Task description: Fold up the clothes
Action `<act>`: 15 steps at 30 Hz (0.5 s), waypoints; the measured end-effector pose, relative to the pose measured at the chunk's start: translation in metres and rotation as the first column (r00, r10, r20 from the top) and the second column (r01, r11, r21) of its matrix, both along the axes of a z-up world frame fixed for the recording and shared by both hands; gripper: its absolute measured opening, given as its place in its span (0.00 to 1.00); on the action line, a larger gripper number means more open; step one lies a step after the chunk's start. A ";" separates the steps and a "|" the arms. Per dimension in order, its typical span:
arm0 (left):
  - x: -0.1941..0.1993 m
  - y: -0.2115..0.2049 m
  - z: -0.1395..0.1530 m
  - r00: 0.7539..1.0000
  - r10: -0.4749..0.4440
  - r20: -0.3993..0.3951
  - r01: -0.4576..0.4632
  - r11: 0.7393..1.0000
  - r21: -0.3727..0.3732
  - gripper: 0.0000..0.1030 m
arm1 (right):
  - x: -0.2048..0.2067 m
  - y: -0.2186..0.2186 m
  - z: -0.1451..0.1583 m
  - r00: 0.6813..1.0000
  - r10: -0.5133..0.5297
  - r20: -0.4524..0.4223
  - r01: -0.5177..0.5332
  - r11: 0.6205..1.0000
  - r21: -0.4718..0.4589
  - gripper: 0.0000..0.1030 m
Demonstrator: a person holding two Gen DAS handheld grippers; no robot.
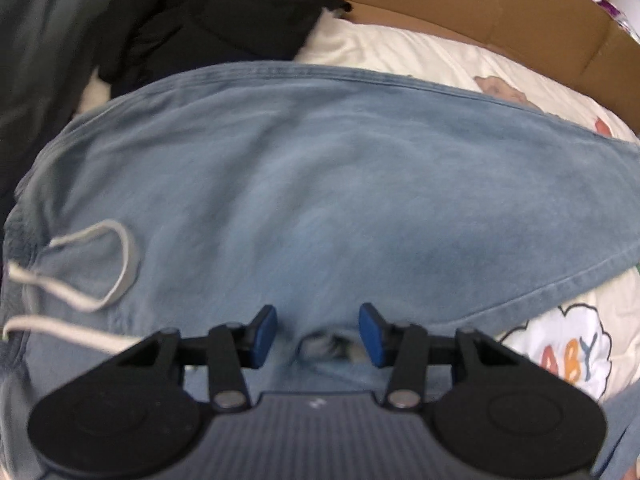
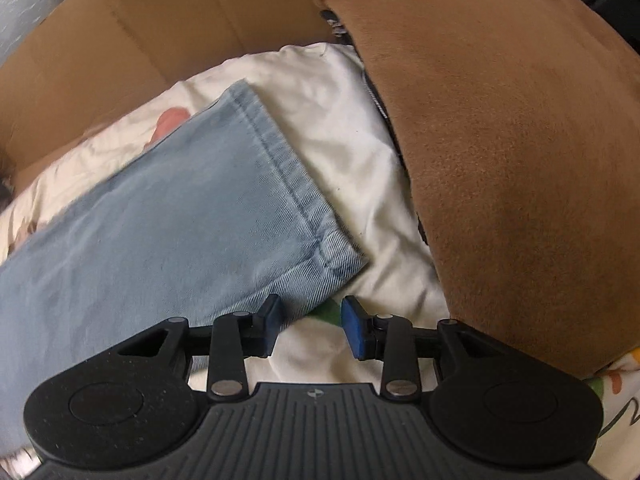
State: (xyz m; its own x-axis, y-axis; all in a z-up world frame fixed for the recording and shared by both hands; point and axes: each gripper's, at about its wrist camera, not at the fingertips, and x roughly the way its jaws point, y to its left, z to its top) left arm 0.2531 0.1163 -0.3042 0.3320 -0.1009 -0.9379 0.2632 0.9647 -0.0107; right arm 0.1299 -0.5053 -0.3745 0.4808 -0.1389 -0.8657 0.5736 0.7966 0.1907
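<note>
Our left gripper (image 1: 318,334) has its blue pads spread apart, holding nothing, hovering just over a small bunched pucker of fabric (image 1: 324,346) at the near middle of the light blue trousers (image 1: 320,184). Our right gripper (image 2: 310,326) is likewise spread and empty: its left pad (image 2: 270,326) sits over the near edge of the trouser leg, close to the hem corner (image 2: 340,256), while its right pad (image 2: 356,330) is over the printed cream bedsheet (image 2: 360,168).

The trousers lie spread flat across the sheet, waistband at the left with its white drawstring (image 1: 80,280) looping loose on the cloth, and the leg running off to the right, where it ends in the stitched hem (image 2: 280,160).

We judge the step in hand to be taking hold of the near edge at two places, ready to carry it over for a fold. To do it well, we should lower each gripper until one pad slides under the edge and the other stays on top, so we catch every layer rather than only the upper one. On the right, we would move slightly left so both pads straddle denim, not sheet. We should pinch close to the seam, where the cloth is stiffest, and lift both sides together to keep the edge straight.

Further out, a brown plush cushion (image 2: 500,160) crowds the right side, a dark pile of clothes (image 1: 180,28) sits far left, and cardboard (image 1: 480,4) lines the far edge. We should keep the fold clear of these, and tuck the drawstring inside.
</note>
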 end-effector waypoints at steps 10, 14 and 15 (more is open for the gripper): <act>-0.007 -0.004 -0.029 0.998 0.063 -0.032 -0.061 0.997 0.048 0.48 | -0.001 -0.006 0.008 0.999 -0.003 0.039 0.004 1.000 -0.022 0.03; -0.003 -0.007 -0.037 0.987 0.158 -0.028 -0.157 0.987 0.046 0.56 | -0.002 -0.006 0.017 0.998 0.002 0.065 0.001 0.999 -0.045 0.02; -0.002 -0.009 -0.038 0.985 0.171 -0.024 -0.170 0.984 0.053 0.57 | -0.002 -0.005 0.019 0.998 0.005 0.070 -0.001 0.999 -0.051 0.02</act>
State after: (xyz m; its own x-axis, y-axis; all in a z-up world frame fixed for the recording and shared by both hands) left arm 0.2507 0.1071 -0.3424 0.3131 0.0029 -0.9497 0.0953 0.9949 0.0344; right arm 0.1274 -0.5106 -0.3560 0.5401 -0.1804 -0.8220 0.5581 0.8079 0.1894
